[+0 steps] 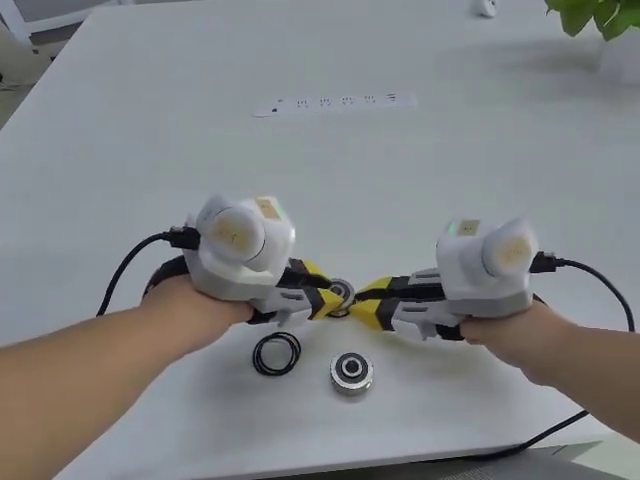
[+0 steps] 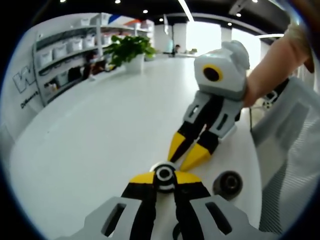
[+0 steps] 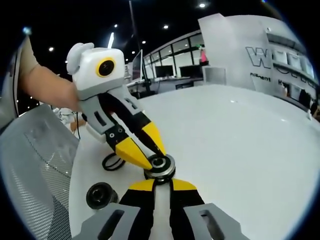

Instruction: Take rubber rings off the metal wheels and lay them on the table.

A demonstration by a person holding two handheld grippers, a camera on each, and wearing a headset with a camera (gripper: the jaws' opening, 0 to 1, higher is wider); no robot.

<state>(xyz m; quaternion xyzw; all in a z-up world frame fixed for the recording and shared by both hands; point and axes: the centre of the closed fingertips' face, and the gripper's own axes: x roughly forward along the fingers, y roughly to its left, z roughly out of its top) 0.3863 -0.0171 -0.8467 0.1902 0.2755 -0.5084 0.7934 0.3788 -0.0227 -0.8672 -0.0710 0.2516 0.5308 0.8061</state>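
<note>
My left gripper (image 1: pixel 335 297) is shut on a small metal wheel (image 1: pixel 341 292), which it holds just above the white table (image 1: pixel 150 130). In the left gripper view the wheel (image 2: pixel 164 173) sits between my yellow tips. My right gripper (image 1: pixel 362 293) faces it from the right. Its jaws stand close together and its tips touch the wheel's rim (image 3: pixel 160 166). I cannot tell whether they pinch a ring. A small pile of black rubber rings (image 1: pixel 276 353) lies on the table below the left gripper. A second wheel (image 1: pixel 351 371) lies to their right.
A white power strip (image 1: pixel 335 102) lies mid-table, farther back. Green plant leaves (image 1: pixel 600 12) show at the far right corner. The table's near edge runs just below the loose wheel. Cables trail from both grippers. A grey mesh chair (image 3: pixel 30 165) stands by the near edge.
</note>
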